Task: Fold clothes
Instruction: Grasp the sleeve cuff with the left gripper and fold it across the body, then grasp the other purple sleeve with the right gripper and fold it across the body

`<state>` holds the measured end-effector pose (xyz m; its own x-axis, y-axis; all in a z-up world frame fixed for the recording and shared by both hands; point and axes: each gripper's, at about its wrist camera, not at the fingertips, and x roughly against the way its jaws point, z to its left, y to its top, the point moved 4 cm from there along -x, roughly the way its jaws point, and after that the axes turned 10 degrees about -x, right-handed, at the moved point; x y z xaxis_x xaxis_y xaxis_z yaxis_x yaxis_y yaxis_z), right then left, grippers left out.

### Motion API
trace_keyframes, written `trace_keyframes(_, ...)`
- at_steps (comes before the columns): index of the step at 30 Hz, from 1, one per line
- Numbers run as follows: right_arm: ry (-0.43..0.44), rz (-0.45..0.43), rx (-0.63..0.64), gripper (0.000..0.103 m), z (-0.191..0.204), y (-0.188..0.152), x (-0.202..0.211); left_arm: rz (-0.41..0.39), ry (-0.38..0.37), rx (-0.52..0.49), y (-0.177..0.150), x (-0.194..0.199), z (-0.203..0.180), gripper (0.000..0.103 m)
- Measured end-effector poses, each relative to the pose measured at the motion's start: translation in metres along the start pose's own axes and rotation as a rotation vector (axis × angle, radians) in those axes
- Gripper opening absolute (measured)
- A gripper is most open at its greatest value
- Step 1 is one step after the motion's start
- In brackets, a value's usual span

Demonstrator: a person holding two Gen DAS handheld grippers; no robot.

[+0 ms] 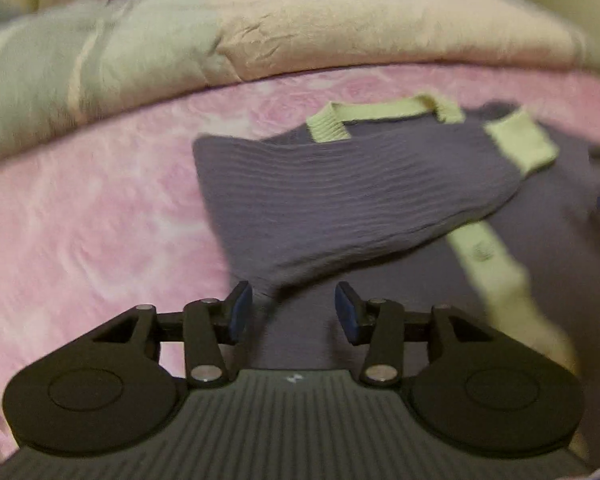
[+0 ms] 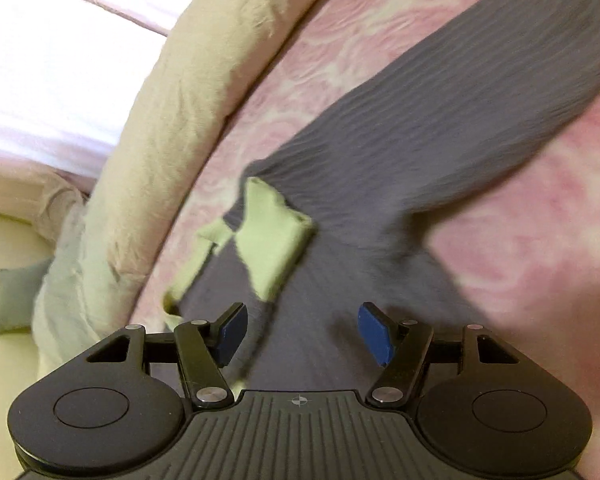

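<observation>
1. Grey sweater with pale green trim lies on the pink bedspread, its right side cut off and blurry.
2. Left gripper fingers apart, nothing held.
3. Right gripper likewise spread, empty, over the sweater.

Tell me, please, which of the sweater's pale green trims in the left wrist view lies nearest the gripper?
The long button band, running diagonally toward the left gripper; the collar and cuff lie farther off.
</observation>
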<state>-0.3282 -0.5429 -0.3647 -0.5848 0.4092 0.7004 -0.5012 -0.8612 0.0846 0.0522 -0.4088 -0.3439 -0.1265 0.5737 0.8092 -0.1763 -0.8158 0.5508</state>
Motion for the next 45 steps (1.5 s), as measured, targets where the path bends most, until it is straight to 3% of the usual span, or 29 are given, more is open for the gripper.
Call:
trace_keyframes(5, 0.012, 0.012, -0.012, 0.066, 0.014, 0.010, -0.042, 0.000, 0.064, -0.225, -0.004, -0.023, -0.009, 0.043)
trace_keyframes(8, -0.014, -0.010, -0.012, 0.065, 0.014, 0.016, -0.059, -0.022, 0.085, -0.297, -0.008, -0.031, -0.012, 0.038)
trace_keyframes(9, -0.019, -0.017, -0.019, 0.064, 0.014, 0.018, -0.064, -0.029, 0.086, -0.311, -0.010, -0.034, -0.011, 0.032)
trace_keyframes(12, -0.024, -0.039, -0.030, 0.037, 0.011, 0.021, -0.074, -0.048, 0.090, -0.324, -0.013, -0.037, -0.008, 0.021)
trace_keyframes(15, -0.013, -0.045, -0.037, 0.008, 0.009, 0.023, -0.078, -0.062, 0.082, -0.313, -0.017, -0.036, -0.002, 0.019)
trace_keyframes(22, -0.041, -0.112, 0.168, 0.007, 0.028, -0.002, -0.044, -0.080, -0.012, -0.118, -0.014, -0.026, 0.029, 0.018)
trace_keyframes(26, -0.116, -0.149, 0.282, 0.007, 0.027, -0.022, -0.033, -0.047, -0.048, -0.176, -0.017, -0.030, 0.023, 0.018)
trace_keyframes(30, -0.172, -0.119, 0.248, 0.008, 0.014, -0.017, -0.049, -0.006, -0.024, -0.219, -0.015, -0.032, 0.015, 0.019)
trace_keyframes(31, -0.180, -0.116, 0.245, 0.013, 0.013, -0.014, -0.051, 0.003, -0.033, -0.199, -0.014, -0.028, 0.017, 0.019)
trace_keyframes(32, -0.195, -0.137, 0.273, 0.035, 0.018, -0.014, -0.046, 0.012, -0.047, -0.164, -0.013, -0.023, 0.020, 0.019)
trace_keyframes(34, -0.217, -0.210, 0.342, 0.051, 0.027, -0.013, -0.033, 0.003, -0.090, -0.091, -0.009, -0.008, 0.025, 0.016)
trace_keyframes(37, -0.175, -0.242, 0.400, 0.050, 0.032, -0.013, -0.017, -0.087, -0.149, 0.022, 0.003, 0.018, 0.027, 0.015)
trace_keyframes(39, -0.120, -0.187, 0.387, 0.050, 0.028, -0.011, -0.019, -0.117, -0.165, 0.060, 0.012, 0.016, 0.021, 0.015)
trace_keyframes(41, -0.146, -0.136, 0.397, 0.050, 0.020, -0.009, -0.034, -0.088, -0.169, 0.080, 0.019, -0.004, 0.013, 0.015)
trace_keyframes(43, -0.183, -0.091, 0.389, 0.049, 0.009, -0.006, -0.046, 0.000, -0.188, 0.115, 0.016, -0.038, 0.010, 0.015)
trace_keyframes(44, -0.163, -0.082, 0.365, 0.049, 0.005, -0.002, -0.046, 0.069, -0.187, 0.136, 0.012, -0.058, 0.007, 0.015)
trace_keyframes(45, -0.135, -0.076, 0.334, 0.049, 0.004, 0.003, -0.040, 0.061, -0.176, 0.156, 0.014, -0.061, 0.006, 0.014)
